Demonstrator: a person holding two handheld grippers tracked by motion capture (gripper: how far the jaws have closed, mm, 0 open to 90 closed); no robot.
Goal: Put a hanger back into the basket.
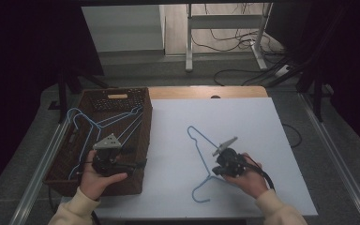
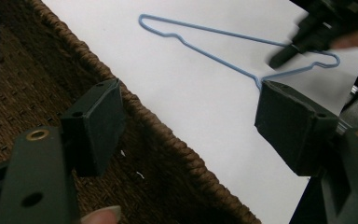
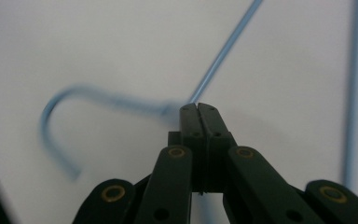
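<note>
A thin blue wire hanger lies flat on the smooth white table, its curled hook toward the person. The right gripper has its black jaws pressed together at the hanger's neck; the wire seems pinched between them, though blur hides the contact. The left gripper hovers over the rim of a brown woven basket, its blocky jaws spread wide and holding nothing. More blue hangers rest inside the basket.

Grey floor, metal stand, cables, dark surroundings.
</note>
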